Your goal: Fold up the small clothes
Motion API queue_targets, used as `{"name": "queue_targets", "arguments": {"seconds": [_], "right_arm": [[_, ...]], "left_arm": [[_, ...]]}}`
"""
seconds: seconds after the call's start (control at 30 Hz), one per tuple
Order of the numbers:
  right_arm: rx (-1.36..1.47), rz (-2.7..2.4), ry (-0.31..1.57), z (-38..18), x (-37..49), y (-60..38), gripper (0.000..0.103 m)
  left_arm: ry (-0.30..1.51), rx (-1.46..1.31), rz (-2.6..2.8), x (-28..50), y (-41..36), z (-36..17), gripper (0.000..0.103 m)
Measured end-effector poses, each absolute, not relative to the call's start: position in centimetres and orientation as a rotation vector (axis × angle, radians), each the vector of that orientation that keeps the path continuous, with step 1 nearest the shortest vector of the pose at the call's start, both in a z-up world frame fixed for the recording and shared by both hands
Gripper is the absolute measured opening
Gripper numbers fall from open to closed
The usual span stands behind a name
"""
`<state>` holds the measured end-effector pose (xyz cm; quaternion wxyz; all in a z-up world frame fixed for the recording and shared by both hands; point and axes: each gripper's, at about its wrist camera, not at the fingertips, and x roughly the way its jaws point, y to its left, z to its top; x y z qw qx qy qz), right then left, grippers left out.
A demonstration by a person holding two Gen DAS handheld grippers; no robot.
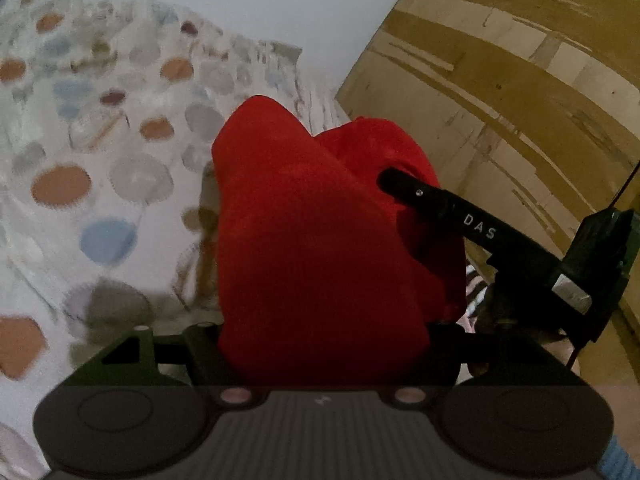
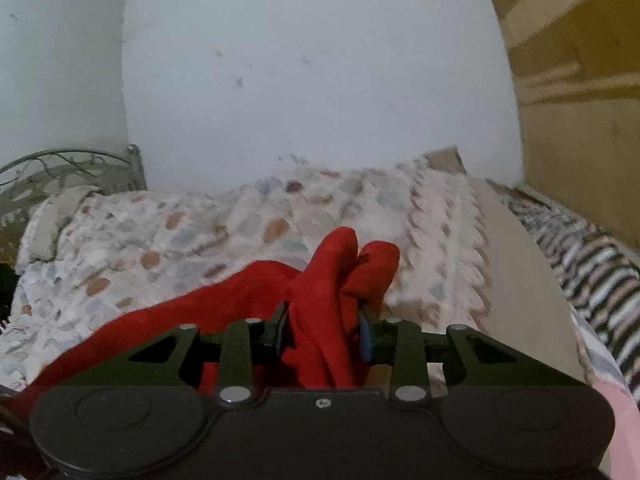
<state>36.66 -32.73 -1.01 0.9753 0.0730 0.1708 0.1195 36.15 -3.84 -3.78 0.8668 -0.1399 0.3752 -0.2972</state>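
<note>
Lettering "DAS" marks the right claw [image 1: 390,180], pinching red cloth [image 2: 324,292]; left claw's state hidden.

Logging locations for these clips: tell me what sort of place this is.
Likely a bedroom: a bed under a spotted bedspread, a metal bed frame by the wall, and a wooden wardrobe alongside.

one red cloth [image 1: 320,240]. two tools: the left tool [image 1: 320,352] and the right tool [image 2: 324,332]. one bed [image 2: 200,232] with one spotty sheet [image 1: 100,140]. one striped blanket [image 2: 592,272]. one wooden cupboard [image 1: 500,80]. one metal bed end [image 2: 68,168]. one white wall [image 2: 312,72].
</note>
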Motion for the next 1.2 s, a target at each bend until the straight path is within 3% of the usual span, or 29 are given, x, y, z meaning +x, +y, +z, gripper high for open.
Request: {"name": "queue_targets", "arguments": {"seconds": [0.37, 0.7, 0.87, 0.93, 1.2], "right_arm": [[0.26, 0.326, 0.293, 0.5, 40.8, -28.0, 0.035], [0.251, 0.283, 0.527, -5.1, 45.9, -23.7, 0.037], [0.342, 0.221, 0.584, -7.3, 46.3, -25.8, 0.049], [0.335, 0.19, 0.6, -7.5, 46.5, -26.0, 0.066], [0.294, 0.24, 0.535, -6.1, 44.4, -25.6, 0.084]], "left_arm": [[0.719, -0.166, -0.478, 37.7, 1.0, -0.7, 0.076], [0.843, -0.208, -0.393, 39.3, 3.8, -6.5, 0.081], [0.865, -0.241, -0.402, 39.1, 3.9, -7.8, 0.093], [0.893, -0.31, -0.404, 39.3, 4.8, -8.1, 0.096], [0.863, -0.315, -0.365, 38.7, 5.8, -7.4, 0.102]]}}
